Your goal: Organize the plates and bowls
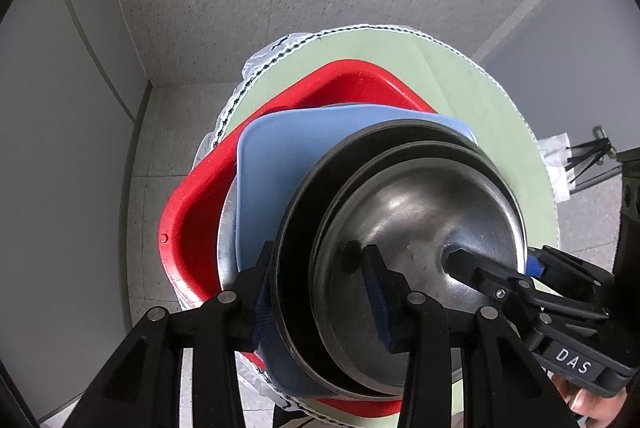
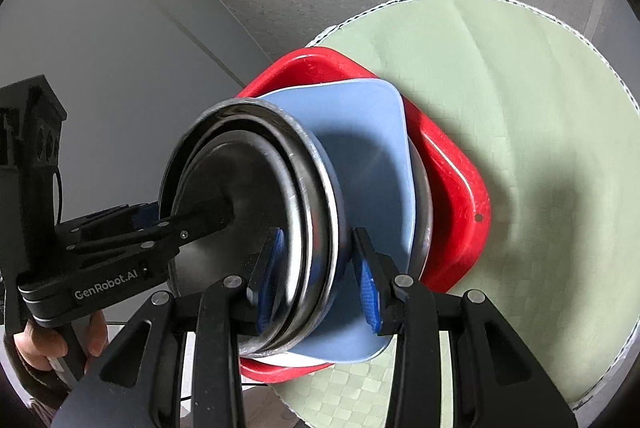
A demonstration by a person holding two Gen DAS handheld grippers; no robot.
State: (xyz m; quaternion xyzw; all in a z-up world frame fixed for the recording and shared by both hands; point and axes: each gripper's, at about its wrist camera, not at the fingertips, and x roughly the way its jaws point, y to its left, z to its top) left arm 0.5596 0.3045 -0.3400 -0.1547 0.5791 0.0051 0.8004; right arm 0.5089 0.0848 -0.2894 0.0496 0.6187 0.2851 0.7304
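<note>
Two hand-held grippers clamp opposite rims of a nested stack of steel bowls (image 1: 420, 228) above a blue square plate (image 1: 280, 163), which lies in a red tray (image 1: 188, 203) on a round surface under a green cloth (image 2: 520, 107). The left gripper (image 1: 320, 292) has its jaws clenched on the stack's near rim, one finger outside and one inside. The right gripper (image 2: 320, 276) likewise grips the opposite rim of the bowls.

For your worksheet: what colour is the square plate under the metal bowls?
Light blue plate, clearest in the right wrist view.
</note>
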